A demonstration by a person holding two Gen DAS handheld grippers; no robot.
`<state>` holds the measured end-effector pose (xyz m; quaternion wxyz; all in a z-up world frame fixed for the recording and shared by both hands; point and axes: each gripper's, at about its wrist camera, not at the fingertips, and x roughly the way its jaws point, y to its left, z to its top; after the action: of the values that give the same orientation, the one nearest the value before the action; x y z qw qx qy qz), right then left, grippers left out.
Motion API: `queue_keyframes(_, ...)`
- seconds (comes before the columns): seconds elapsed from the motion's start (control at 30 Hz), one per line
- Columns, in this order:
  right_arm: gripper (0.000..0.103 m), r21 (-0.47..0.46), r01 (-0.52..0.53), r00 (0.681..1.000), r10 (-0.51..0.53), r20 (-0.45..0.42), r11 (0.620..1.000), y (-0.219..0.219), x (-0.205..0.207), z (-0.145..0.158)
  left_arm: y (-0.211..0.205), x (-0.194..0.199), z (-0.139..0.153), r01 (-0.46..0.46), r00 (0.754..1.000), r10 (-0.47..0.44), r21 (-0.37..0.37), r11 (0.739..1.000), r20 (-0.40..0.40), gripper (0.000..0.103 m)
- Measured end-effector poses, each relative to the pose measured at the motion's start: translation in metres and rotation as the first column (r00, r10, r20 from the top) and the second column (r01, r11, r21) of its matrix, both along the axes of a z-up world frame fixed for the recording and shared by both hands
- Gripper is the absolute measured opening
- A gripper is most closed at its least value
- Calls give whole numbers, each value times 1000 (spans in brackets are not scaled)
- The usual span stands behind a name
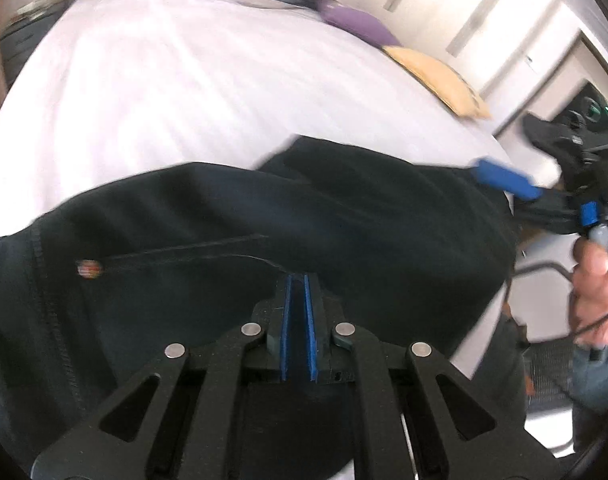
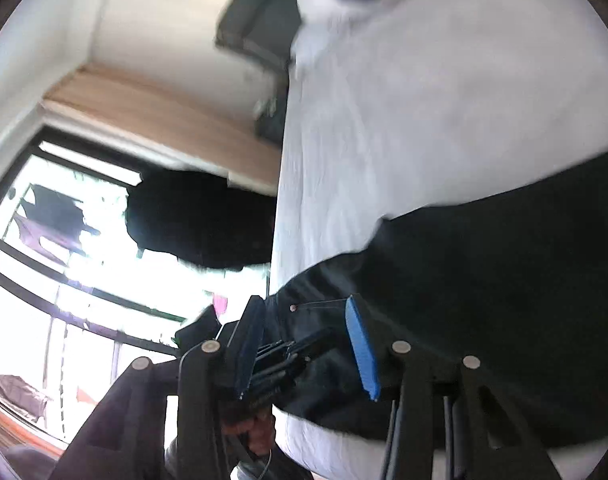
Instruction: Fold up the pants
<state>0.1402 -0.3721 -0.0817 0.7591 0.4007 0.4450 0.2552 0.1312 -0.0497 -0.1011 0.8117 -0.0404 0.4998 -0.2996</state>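
Pants: black cotton pants [image 1: 263, 216] lie on white bedsheet [image 1: 163, 92]
Left gripper [image 1: 298, 284]: blue pads nearly together (fabric between them unclear)
Right gripper [image 2: 304, 320]: spread wide, holding nothing, at 3 o'clock

Bright window [image 2: 63, 240] glare, motion blur, fisheye edges

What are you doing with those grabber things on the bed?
A person is folding black pants on a white bed, holding a two-finger gripper in each hand. The left gripper has its blue pads nearly together at the fabric, though whether it pinches any cloth is hard to tell. The right gripper is open, at the far end of the pants. The pants lie bunched across the bed's near edge, not yet folded neatly.
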Motion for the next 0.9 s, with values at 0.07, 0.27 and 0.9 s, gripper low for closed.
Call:
queue_keyframes(0.07,47,31,-75,995,77,-64,997,33,34,-28,15,8,-10,-52,998,52,1,999,-26,6)
queue_keyframes(0.27,16,-101,-91,977,69,-202,991,54,91,-103,55,12,-34,-129,989,121,-98,987,-84,6)
queue_keyframes(0.9,13,74,288,950,-275,-148,955,-88,-23,-113,51,-6,-44,-149,987,140,-116,982,-82,6)
